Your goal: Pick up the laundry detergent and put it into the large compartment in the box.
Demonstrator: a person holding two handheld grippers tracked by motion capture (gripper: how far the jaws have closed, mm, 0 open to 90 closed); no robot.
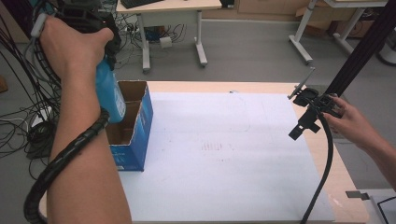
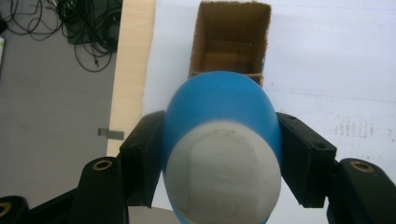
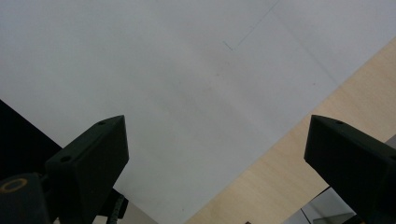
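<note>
A blue bottle (image 1: 110,95) with a pale base hangs above an open blue cardboard box (image 1: 135,135) at the table's left edge. My left gripper (image 2: 219,154) is shut on the blue bottle (image 2: 219,112), one jaw on each side, and looks straight down into the brown inside of the box (image 2: 231,42). In the high view the left hand covers that gripper. At the right edge of the white sheet (image 1: 219,154) my right gripper (image 1: 308,112) hovers in a hand. The right gripper (image 3: 217,163) is open, jaws wide apart, with nothing between them.
The wooden table (image 1: 327,154) shows as a bare strip right of the white sheet. A black slanted pole (image 1: 359,51) rises behind the right hand. Desks and tangled cables (image 1: 18,107) stand on the floor beyond and left of the table.
</note>
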